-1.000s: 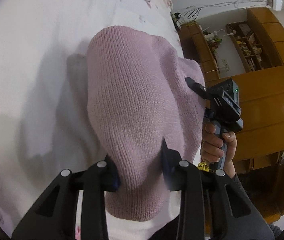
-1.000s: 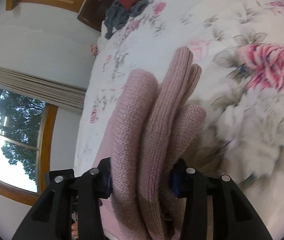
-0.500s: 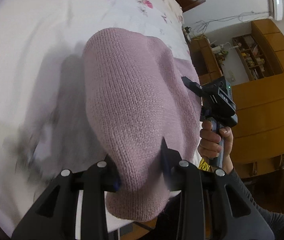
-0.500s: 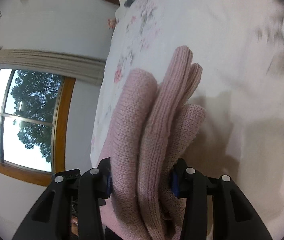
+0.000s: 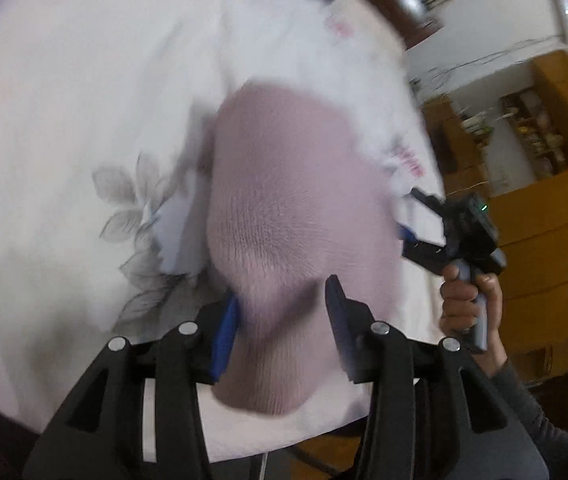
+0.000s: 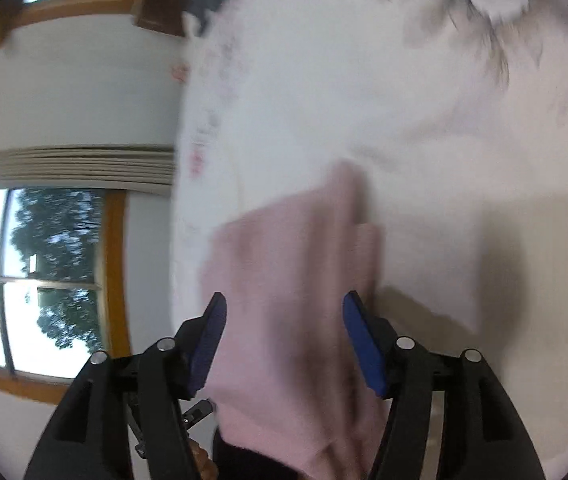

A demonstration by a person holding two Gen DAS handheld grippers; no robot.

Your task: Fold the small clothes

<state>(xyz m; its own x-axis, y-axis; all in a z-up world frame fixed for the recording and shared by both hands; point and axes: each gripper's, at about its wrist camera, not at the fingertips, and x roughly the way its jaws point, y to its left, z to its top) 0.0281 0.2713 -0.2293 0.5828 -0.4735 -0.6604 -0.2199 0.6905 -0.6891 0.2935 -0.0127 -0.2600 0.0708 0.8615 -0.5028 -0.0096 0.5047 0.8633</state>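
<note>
Both claws pinch the pink knit garment (image 5: 295, 216): the left claw (image 5: 282, 312) grips its near edge, and the right claw (image 6: 284, 320) is clamped on a bunched fold of it. The garment hangs between them just above the bed sheet (image 5: 84, 100), at the bed's near edge. Strong blur suggests a fast swing; I judge the thick knit could slip from one claw or land creased and lopsided, spoiling the fold. Against the earlier frames, the cloth sits lower over the sheet, a grey leaf print (image 5: 132, 200) shows beside it, and the view has tilted further toward the bed.
</note>
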